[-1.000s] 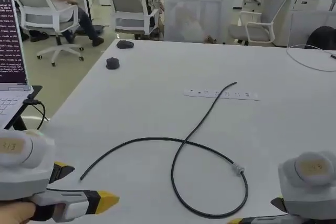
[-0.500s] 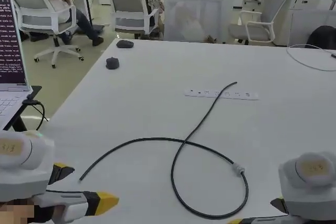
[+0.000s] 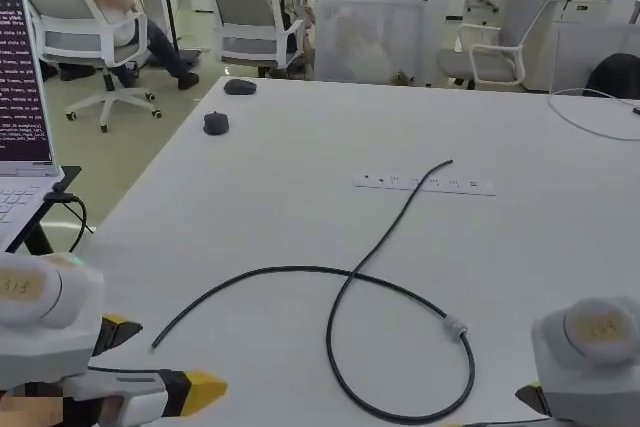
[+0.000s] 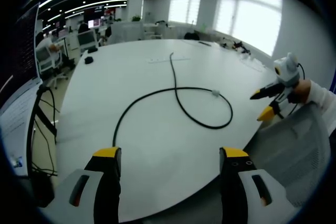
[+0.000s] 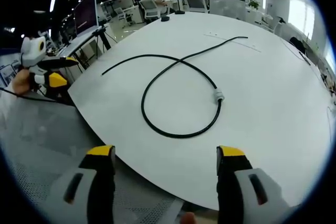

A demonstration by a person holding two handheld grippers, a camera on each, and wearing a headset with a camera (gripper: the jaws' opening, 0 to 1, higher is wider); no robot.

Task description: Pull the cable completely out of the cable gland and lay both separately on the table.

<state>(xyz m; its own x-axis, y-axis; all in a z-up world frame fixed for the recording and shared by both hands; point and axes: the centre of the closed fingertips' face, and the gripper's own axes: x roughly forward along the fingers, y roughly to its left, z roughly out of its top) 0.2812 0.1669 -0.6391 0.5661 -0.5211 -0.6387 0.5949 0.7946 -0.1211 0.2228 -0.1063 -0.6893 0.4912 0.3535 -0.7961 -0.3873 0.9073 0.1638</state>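
Observation:
A black cable (image 3: 345,292) lies on the white table (image 3: 300,177), crossing itself in one big loop. A small grey cable gland (image 3: 455,328) sits on the cable at the loop's right side. The gland (image 4: 215,93) and the cable (image 5: 173,66) lie well ahead of both grippers, as does the gland (image 5: 218,97) in the right gripper view. My left gripper (image 3: 165,357) hovers open at the table's near left edge, holding nothing. My right gripper (image 3: 530,409) is at the near right edge, also open. From the gripper views, the left gripper (image 4: 170,153) and right gripper (image 5: 165,151) each have wide, empty jaws.
A flat white power strip (image 3: 423,183) lies beyond the cable's far end. Two dark mice (image 3: 216,123) (image 3: 239,86) sit at the far left of the table. A laptop (image 3: 20,97) stands on the left, and office chairs (image 3: 250,22) with seated people are behind.
The cable and gland lie as before. The right gripper sits slightly lower in the head view, and the left gripper has hardly moved.

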